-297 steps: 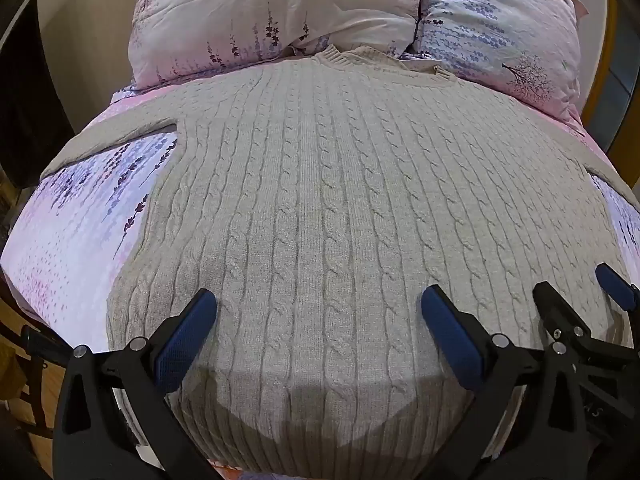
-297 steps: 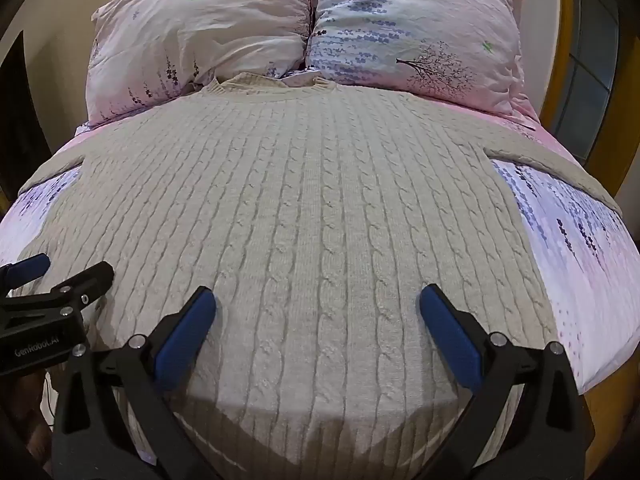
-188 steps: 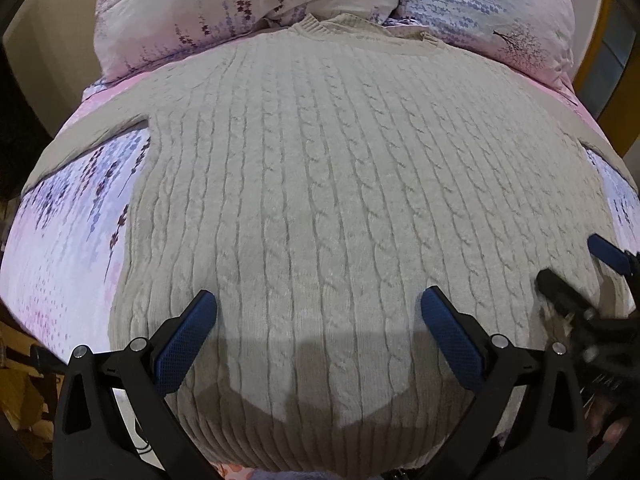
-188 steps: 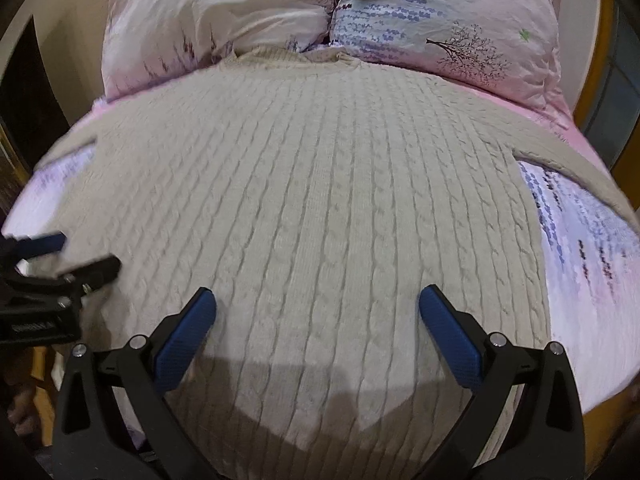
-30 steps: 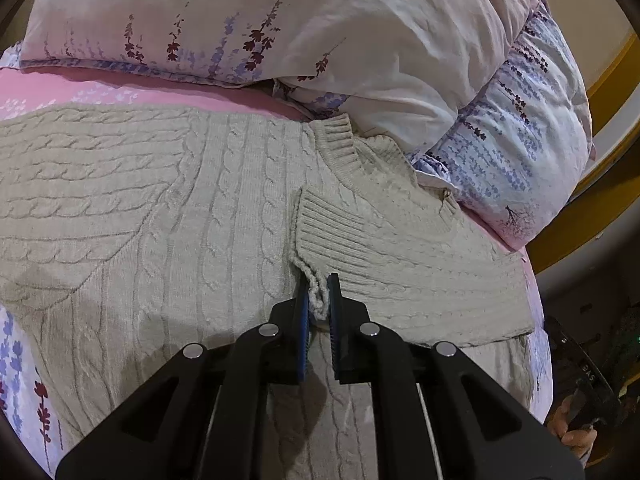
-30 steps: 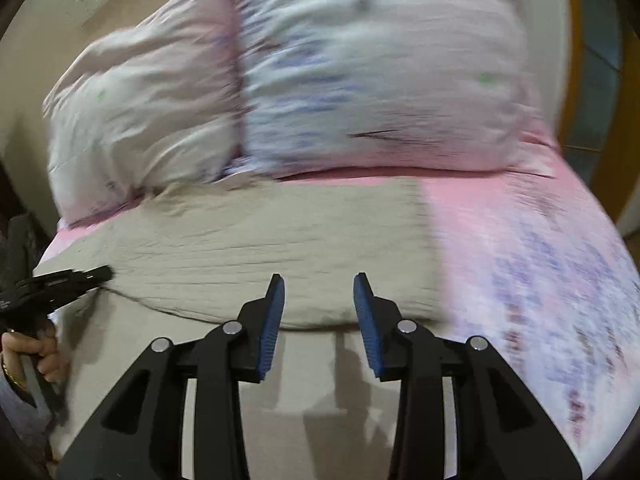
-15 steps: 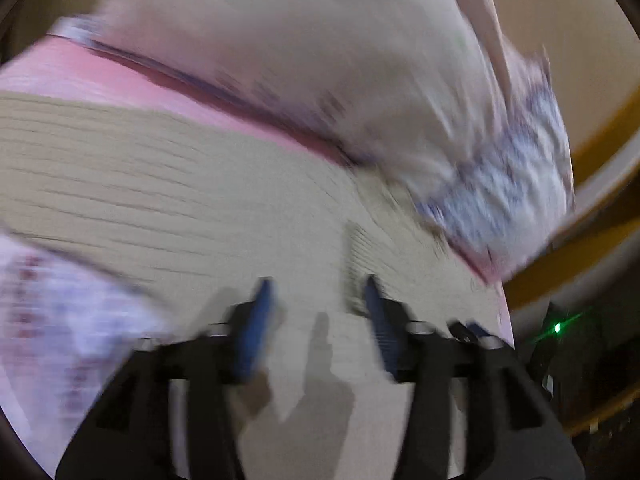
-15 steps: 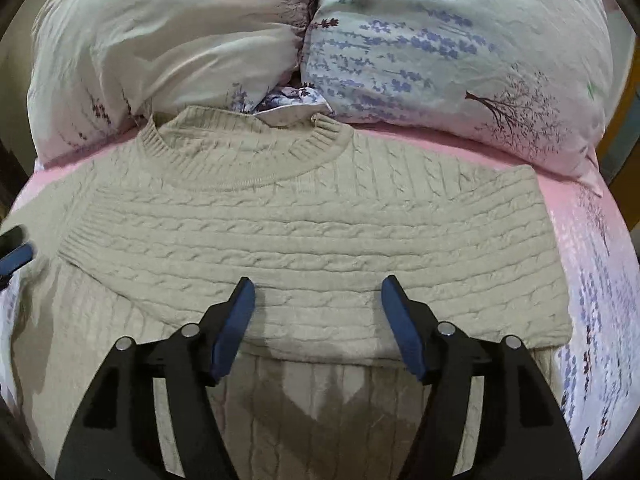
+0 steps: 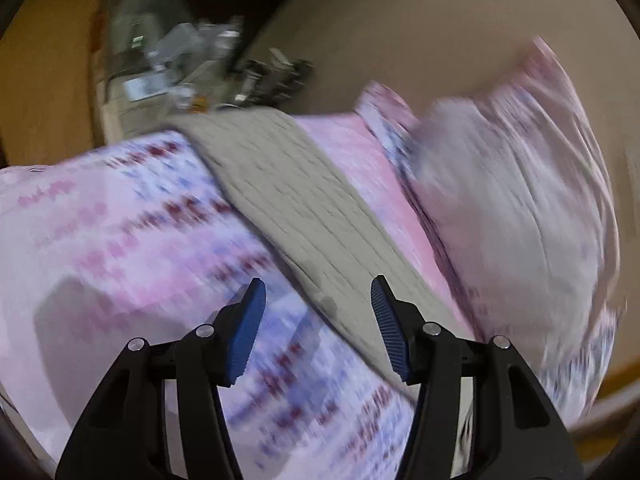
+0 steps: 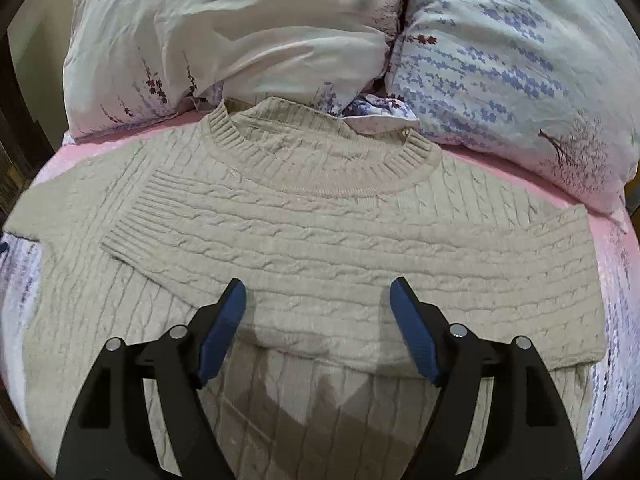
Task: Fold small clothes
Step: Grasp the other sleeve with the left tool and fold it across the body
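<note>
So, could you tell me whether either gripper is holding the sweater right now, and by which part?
Nothing is held: the left gripper and the right gripper are both open above the sweater.

One sweater (image 10: 320, 216), two pillows (image 10: 224, 28), two grippers (image 10: 316, 320), four fingers (image 10: 222, 330).

Each gripper (image 9: 318, 308) (image 10: 318, 312): black frame, 2 ribbed blue pads, silver screws.

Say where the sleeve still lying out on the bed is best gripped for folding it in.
Judging by its pose, grip the sleeve at its far end, the cuff, coming from the outer side. It lies flat and straight out from the sweater, so lifting the end lets the length swing over. The left gripper is open above it.
</note>
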`<action>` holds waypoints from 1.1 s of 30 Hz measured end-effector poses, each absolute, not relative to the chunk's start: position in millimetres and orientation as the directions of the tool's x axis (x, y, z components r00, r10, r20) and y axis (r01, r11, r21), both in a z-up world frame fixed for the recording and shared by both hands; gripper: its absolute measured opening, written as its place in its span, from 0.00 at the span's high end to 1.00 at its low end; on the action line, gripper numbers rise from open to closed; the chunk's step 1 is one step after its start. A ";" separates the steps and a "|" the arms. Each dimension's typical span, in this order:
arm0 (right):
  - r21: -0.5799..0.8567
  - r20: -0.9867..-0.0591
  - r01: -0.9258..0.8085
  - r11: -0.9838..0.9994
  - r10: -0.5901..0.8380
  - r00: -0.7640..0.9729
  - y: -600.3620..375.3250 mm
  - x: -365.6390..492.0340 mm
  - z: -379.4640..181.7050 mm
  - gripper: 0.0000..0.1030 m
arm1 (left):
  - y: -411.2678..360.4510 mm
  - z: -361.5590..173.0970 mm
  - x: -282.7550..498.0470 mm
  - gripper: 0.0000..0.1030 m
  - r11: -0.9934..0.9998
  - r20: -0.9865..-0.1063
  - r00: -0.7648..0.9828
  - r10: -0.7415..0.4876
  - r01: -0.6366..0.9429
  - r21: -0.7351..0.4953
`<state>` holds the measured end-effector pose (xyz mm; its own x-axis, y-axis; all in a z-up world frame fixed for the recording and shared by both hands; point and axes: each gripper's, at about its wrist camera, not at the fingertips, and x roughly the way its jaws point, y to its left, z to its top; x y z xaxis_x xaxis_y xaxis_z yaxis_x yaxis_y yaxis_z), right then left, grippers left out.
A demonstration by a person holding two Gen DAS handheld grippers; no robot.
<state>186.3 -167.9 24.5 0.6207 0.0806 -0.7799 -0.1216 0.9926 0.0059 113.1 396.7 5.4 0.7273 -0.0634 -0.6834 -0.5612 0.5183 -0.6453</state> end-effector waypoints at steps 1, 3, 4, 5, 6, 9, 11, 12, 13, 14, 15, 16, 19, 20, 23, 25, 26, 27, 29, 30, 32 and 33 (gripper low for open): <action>0.010 -0.779 -0.120 0.993 0.083 0.621 -170.5 184.5 24.8 0.28 | 404.7 2.2 111.6 0.50 0.480 -0.670 0.740 -0.055 -0.569 -0.668; 0.011 -0.774 -0.117 0.993 0.082 0.627 -173.6 181.1 26.9 0.27 | 414.8 -1.4 113.5 0.52 0.432 -0.653 0.756 -0.050 -0.573 -0.697; 0.011 -0.774 -0.115 0.993 0.082 0.628 -175.8 178.6 27.9 0.27 | 422.0 -4.6 115.8 0.54 0.407 -0.644 0.763 -0.045 -0.575 -0.710; 0.013 -0.774 -0.116 0.993 0.083 0.627 -177.2 177.1 28.3 0.27 | 425.6 -5.0 118.4 0.55 0.394 -0.640 0.767 -0.042 -0.576 -0.716; 0.015 -0.776 -0.117 0.993 0.085 0.625 -177.9 176.6 28.4 0.27 | 430.0 -5.8 121.9 0.60 0.379 -0.637 0.770 -0.038 -0.578 -0.722; 0.013 -0.775 -0.121 0.993 0.087 0.626 -178.8 173.7 27.8 0.27 | 444.8 -10.9 125.7 0.76 0.334 -0.635 0.772 -0.022 -0.593 -0.733; 0.015 -0.772 -0.125 0.992 0.091 0.629 -180.7 170.4 29.0 0.27 | 451.1 -13.8 125.5 0.86 0.322 -0.643 0.766 -0.014 -0.605 -0.728; 0.015 -0.770 -0.125 0.992 0.091 0.631 -182.3 169.3 29.9 0.27 | 451.1 -13.7 126.0 0.91 0.326 -0.649 0.761 -0.010 -0.611 -0.721; 0.015 -0.768 -0.125 0.992 0.091 0.633 -183.7 167.9 30.6 0.27 | 449.3 -11.2 127.8 0.92 0.341 -0.652 0.758 -0.002 -0.612 -0.713; 0.015 -0.765 -0.122 0.992 0.089 0.638 -186.0 166.9 31.4 0.27 | 445.9 -6.0 129.8 0.93 0.367 -0.654 0.757 0.013 -0.612 -0.701; 0.016 -0.760 -0.117 0.993 0.088 0.643 -189.3 164.9 32.9 0.27 | 439.2 3.8 133.2 0.93 0.408 -0.648 0.761 0.032 -0.602 -0.686; 0.020 -0.757 -0.112 0.993 0.088 0.647 -192.2 162.8 34.5 0.27 | 433.6 11.4 136.3 0.94 0.435 -0.639 0.769 0.039 -0.588 -0.682; 0.041 -0.736 -0.089 0.995 0.090 0.671 -205.4 156.1 40.6 0.27 | 402.0 43.6 149.7 0.94 0.543 -0.587 0.809 0.031 -0.506 -0.670; 0.050 -0.729 -0.079 0.996 0.090 0.678 -211.0 154.0 42.9 0.27 | 388.1 54.4 154.9 0.94 0.583 -0.566 0.824 0.014 -0.467 -0.665; 0.068 -0.714 -0.049 0.996 0.083 0.695 -225.5 149.0 46.8 0.27 | 317.2 91.9 174.6 0.94 0.733 -0.492 0.866 -0.084 -0.281 -0.620; 0.086 -0.705 -0.022 0.996 0.077 0.705 -237.7 146.4 48.0 0.27 | 261.0 108.3 184.2 0.94 0.803 -0.453 0.872 -0.185 -0.131 -0.581; 0.092 -0.703 -0.010 0.996 0.072 0.707 -241.8 145.6 47.8 0.27 | 230.3 113.8 187.6 0.94 0.828 -0.439 0.865 -0.245 -0.049 -0.559; 0.097 -0.702 0.001 0.995 0.068 0.709 -245.7 145.1 47.2 0.27 | 200.4 116.8 190.6 0.94 0.842 -0.430 0.850 -0.305 0.029 -0.539; 0.109 -0.702 0.030 0.994 0.056 0.710 -255.9 143.6 45.2 0.27 | 129.3 115.3 194.0 0.94 0.850 -0.433 0.789 -0.437 0.205 -0.485; 0.112 -0.703 0.043 0.993 0.048 0.709 -260.8 142.7 44.0 0.27 | 100.0 110.7 195.4 0.94 0.847 -0.448 0.753 -0.483 0.270 -0.458; 0.114 -0.708 0.070 0.991 0.032 0.705 -269.4 141.7 40.5 0.27 | 26.2 86.2 197.8 0.94 0.833 -0.538 0.637 -0.553 0.412 -0.368; 0.115 -0.711 0.082 0.990 0.024 0.702 -273.1 141.3 38.4 0.27 | 1.0 71.3 200.0 0.94 0.822 -0.589 0.578 -0.564 0.456 -0.340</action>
